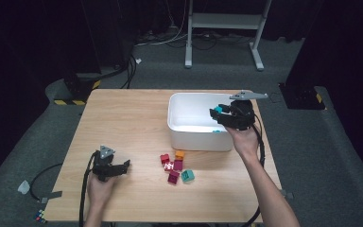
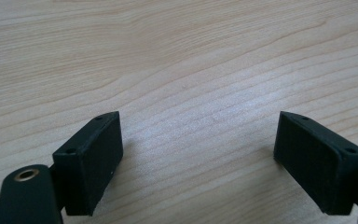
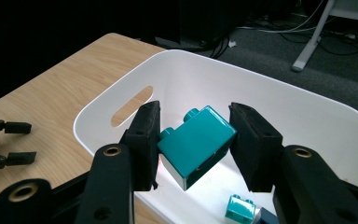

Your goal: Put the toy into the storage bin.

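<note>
While the left gripper (image 1: 123,165) rests near the worktop's (image 1: 123,118) near left corner, its jaws stand wide apart over bare wood with nothing between them. Just right of it, toward the near edge's middle, lies a cluster of red, orange and teal bricks (image 1: 176,168). Farther off, by the right edge, the right gripper (image 3: 193,142) hangs over the white bin (image 3: 177,70), jaws clamped on a tilted teal brick (image 3: 196,144); a smaller teal brick (image 3: 240,208) lies inside the bin.
</note>
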